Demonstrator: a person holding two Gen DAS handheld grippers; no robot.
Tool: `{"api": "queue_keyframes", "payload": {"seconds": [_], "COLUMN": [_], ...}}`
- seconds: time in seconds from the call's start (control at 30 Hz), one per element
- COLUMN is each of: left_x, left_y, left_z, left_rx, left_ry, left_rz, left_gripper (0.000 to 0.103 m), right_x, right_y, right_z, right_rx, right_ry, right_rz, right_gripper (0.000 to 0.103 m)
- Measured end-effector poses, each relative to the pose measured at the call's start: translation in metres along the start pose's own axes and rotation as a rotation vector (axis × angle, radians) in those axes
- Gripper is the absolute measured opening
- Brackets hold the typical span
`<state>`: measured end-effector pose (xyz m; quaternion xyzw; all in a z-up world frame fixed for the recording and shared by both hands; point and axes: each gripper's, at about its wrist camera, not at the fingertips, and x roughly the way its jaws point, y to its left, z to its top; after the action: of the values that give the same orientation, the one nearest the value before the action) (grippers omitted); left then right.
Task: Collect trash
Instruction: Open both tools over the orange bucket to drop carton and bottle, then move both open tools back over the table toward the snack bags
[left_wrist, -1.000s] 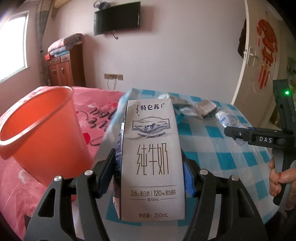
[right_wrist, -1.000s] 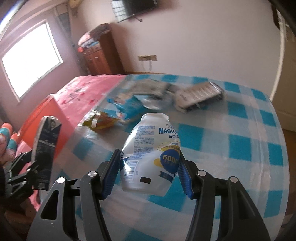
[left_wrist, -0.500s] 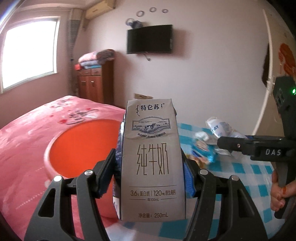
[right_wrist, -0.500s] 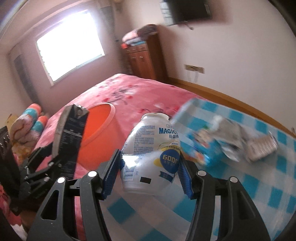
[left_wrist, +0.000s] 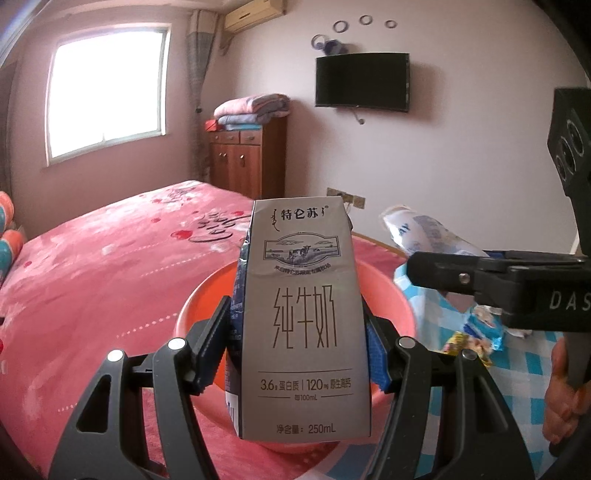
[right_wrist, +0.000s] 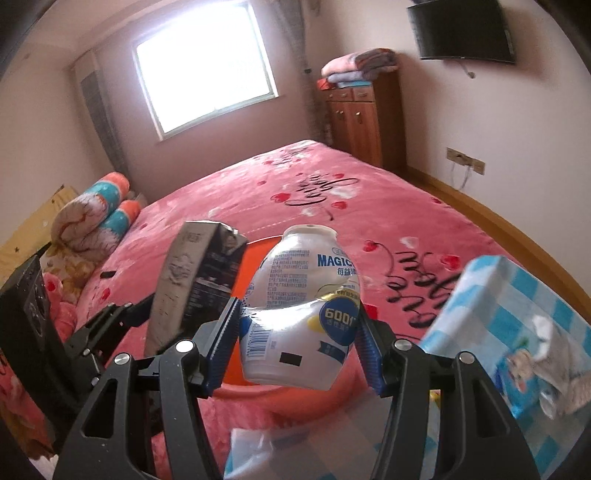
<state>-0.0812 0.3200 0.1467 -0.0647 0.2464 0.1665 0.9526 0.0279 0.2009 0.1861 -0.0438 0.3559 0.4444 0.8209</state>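
Note:
My left gripper (left_wrist: 297, 347) is shut on a grey milk carton (left_wrist: 303, 317), held upright over the orange bucket (left_wrist: 388, 295) on the pink bed. My right gripper (right_wrist: 297, 350) is shut on a crushed white plastic bottle (right_wrist: 303, 310) with blue print, held above the same bucket (right_wrist: 295, 397). The carton (right_wrist: 195, 284) and left gripper also show at the left in the right wrist view. The bottle (left_wrist: 424, 232) and right gripper show at the right in the left wrist view. The bucket's inside is mostly hidden.
A blue-and-white checked table (right_wrist: 535, 332) stands at the right with wrappers (right_wrist: 546, 362) and snack packets (left_wrist: 476, 332) on it. The pink bed (left_wrist: 110, 258) spreads left. A wooden cabinet (left_wrist: 247, 162), a window and a wall TV are behind.
Both grippers have swung left from the checked table towards the bed, carrying the carton and the bottle; they now hang over the orange bucket.

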Motion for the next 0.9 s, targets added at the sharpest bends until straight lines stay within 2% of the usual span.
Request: {"api": "queue_keyframes", "payload": {"seconds": [0.13, 0.17, 0.2, 0.23, 0.27, 0.33, 0.4, 0.63, 0.9], "left_x": [0.014, 0.016, 0.02, 0.021, 0.022, 0.023, 0.023, 0.016, 0.003], "left_y": [0.007, 0.008, 0.008, 0.01, 0.009, 0.01, 0.01, 0.002, -0.019], "left_z": [-0.002, -0.003, -0.005, -0.006, -0.008, -0.011, -0.012, -0.017, -0.019], "left_rx": [-0.02, -0.022, -0.022, -0.023, -0.023, -0.019, -0.02, -0.01, 0.028], "left_ry": [0.023, 0.028, 0.034, 0.035, 0.036, 0.039, 0.039, 0.033, 0.021], "left_rz": [0.017, 0.023, 0.028, 0.037, 0.048, 0.048, 0.052, 0.032, 0.0], "left_gripper": [0.065, 0.068, 0.071, 0.081, 0.085, 0.086, 0.089, 0.095, 0.095], "right_x": [0.026, 0.029, 0.032, 0.033, 0.032, 0.026, 0.015, -0.02, -0.046], "right_y": [0.002, 0.003, 0.0, -0.002, -0.005, -0.009, -0.015, -0.043, -0.061], "right_z": [0.004, 0.005, 0.004, 0.003, 0.0, -0.004, -0.01, -0.043, -0.077], "right_rx": [0.018, 0.025, 0.033, 0.044, 0.058, 0.072, 0.085, 0.182, 0.218], "right_ry": [0.02, 0.017, 0.014, 0.009, -0.002, -0.023, -0.063, -0.147, -0.16], "right_rz": [0.046, 0.036, 0.024, 0.024, 0.026, 0.013, -0.034, -0.087, -0.157], "right_gripper": [0.06, 0.062, 0.072, 0.08, 0.081, 0.087, 0.091, 0.091, 0.091]}}
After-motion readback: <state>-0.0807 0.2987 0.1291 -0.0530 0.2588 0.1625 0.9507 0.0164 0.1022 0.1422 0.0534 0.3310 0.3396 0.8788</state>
